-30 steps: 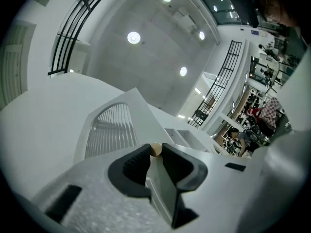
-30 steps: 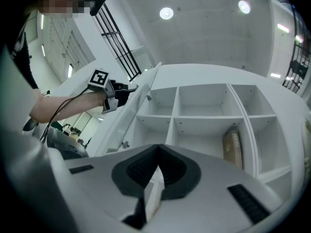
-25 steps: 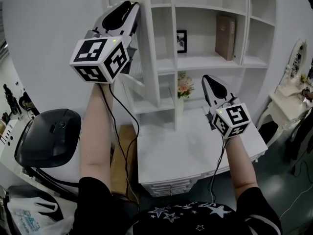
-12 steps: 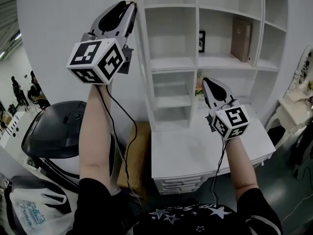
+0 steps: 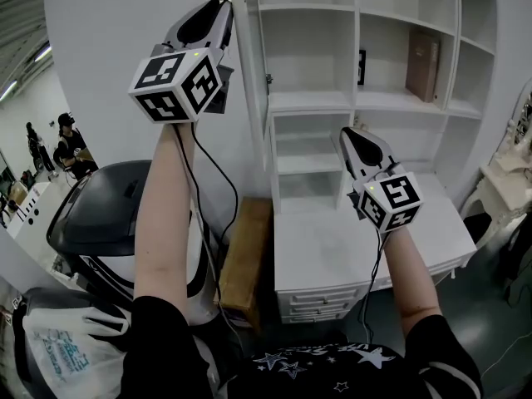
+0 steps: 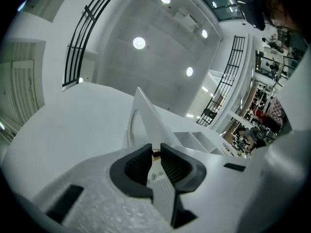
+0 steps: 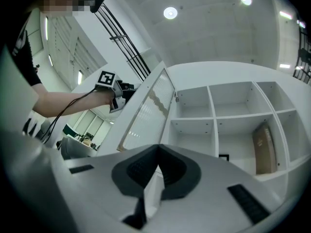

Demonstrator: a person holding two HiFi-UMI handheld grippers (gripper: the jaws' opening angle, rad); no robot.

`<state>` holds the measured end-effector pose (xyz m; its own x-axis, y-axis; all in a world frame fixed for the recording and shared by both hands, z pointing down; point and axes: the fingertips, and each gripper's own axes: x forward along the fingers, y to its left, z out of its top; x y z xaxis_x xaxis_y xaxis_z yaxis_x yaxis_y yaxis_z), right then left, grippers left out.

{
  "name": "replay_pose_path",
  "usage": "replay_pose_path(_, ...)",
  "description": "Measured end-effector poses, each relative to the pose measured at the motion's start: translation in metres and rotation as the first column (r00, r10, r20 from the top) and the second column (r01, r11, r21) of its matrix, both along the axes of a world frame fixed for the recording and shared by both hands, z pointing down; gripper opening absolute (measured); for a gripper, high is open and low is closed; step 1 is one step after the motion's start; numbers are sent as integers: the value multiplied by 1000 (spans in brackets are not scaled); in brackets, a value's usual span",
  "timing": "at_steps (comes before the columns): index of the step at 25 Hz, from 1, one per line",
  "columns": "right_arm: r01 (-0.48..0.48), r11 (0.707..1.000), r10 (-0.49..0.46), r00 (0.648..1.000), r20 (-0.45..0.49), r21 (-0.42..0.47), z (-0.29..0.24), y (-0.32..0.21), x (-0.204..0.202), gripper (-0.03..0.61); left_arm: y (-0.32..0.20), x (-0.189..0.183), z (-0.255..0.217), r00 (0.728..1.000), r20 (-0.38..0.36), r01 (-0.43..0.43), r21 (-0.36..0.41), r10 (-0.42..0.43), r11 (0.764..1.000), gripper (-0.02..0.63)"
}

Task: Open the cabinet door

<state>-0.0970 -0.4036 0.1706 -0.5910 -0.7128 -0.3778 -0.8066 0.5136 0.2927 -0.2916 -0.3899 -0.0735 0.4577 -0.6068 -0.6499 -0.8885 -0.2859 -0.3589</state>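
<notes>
The white cabinet door (image 7: 146, 111) with its ribbed glass panel stands swung out from the shelf unit (image 5: 366, 98). In the head view I see the door edge-on (image 5: 253, 98). My left gripper (image 5: 223, 5) is raised at the door's free edge near its top. Its jaws are closing, with a small brass knob (image 6: 156, 152) pinched between the pad tips of the left gripper (image 6: 155, 155). The door (image 6: 141, 115) runs away just beyond them. My right gripper (image 5: 349, 133) hangs lower, in front of the open shelves, holding nothing. Its pads meet in the right gripper view (image 7: 158, 149).
A brown book (image 5: 422, 53) and a small picture frame (image 5: 362, 67) stand on the shelves. A white desk (image 5: 366, 239) with drawers lies below. At the left are a black-and-white machine (image 5: 116, 214), a wooden board (image 5: 245, 248), a white bag (image 5: 58, 347) and people (image 5: 66, 144) far off.
The door has swung further out from the shelves with my left gripper on its edge. It now shows edge-on. Both hands have shifted sideways along with it.
</notes>
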Motion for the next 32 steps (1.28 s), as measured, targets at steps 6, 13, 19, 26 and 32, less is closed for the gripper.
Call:
replay_pose_path(6, -7, 1000, 7, 1000, 13, -8, 4, 29, -15, 6, 21, -7, 18, 999, -49, 12, 28, -10, 1000, 9)
replay_pose_path(13, -76, 996, 78, 996, 38, -49, 15, 60, -3, 6, 40, -10, 75, 999, -46, -19, 1, 19, 1000, 9)
replay_pose_path(19, -105, 992, 105, 994, -7, -77, 29, 77, 2, 6, 28, -2, 145, 1000, -19, -16, -76, 14, 997, 9)
replay_pose_path(26, -85, 990, 90, 995, 38, -111, 48, 86, 17, 6, 40, 17, 218, 1000, 21, 9, -167, -5, 986, 9)
replay_pose_path(32, -66, 988, 79, 993, 90, -140, 66, 126, 54, 6, 93, 54, 276, 999, 41, 34, -238, -25, 971, 9)
